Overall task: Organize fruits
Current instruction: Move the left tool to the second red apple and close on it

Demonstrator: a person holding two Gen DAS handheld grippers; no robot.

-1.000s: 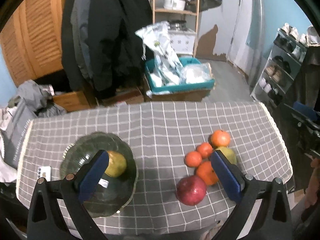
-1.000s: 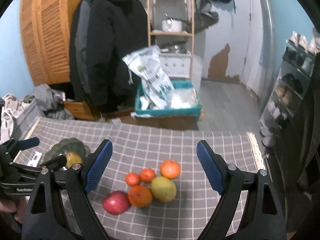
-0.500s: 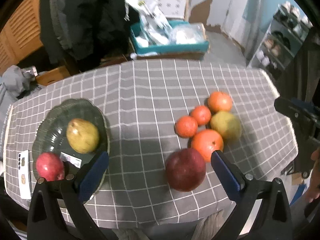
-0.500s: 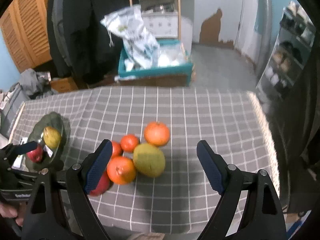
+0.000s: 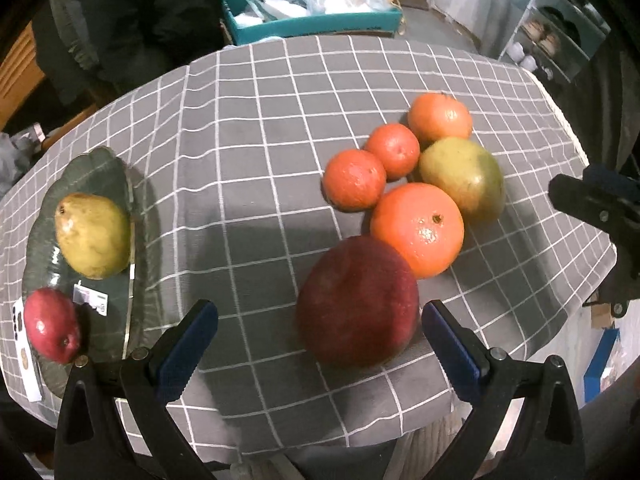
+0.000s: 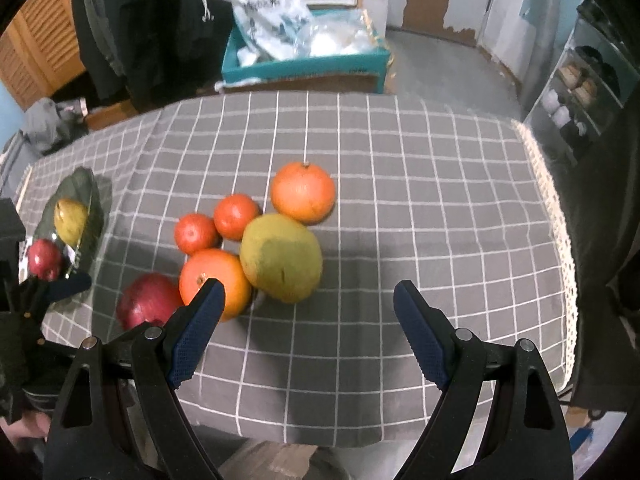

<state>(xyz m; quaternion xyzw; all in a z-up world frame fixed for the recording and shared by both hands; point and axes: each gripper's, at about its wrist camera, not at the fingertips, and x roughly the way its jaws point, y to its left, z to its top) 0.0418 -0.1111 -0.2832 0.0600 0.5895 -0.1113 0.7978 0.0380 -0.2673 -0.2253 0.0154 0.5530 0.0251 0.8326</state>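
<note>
Both tongs wide, empty. Left gripper (image 5: 320,344) over big red fruit (image 5: 357,300) beside the oranges; right gripper (image 6: 306,330) near mango (image 6: 281,257). Smooth, round, heavyish: grip across the middle.

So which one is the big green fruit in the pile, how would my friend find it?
Look at the grey checked tablecloth and find the heap of six fruits lying loose on it, away from the dark green plate. The big green fruit lies on the heap's side farthest from the plate, touching two large oranges. It is the only yellow-green one there; its neighbours are orange or dark red.
</note>
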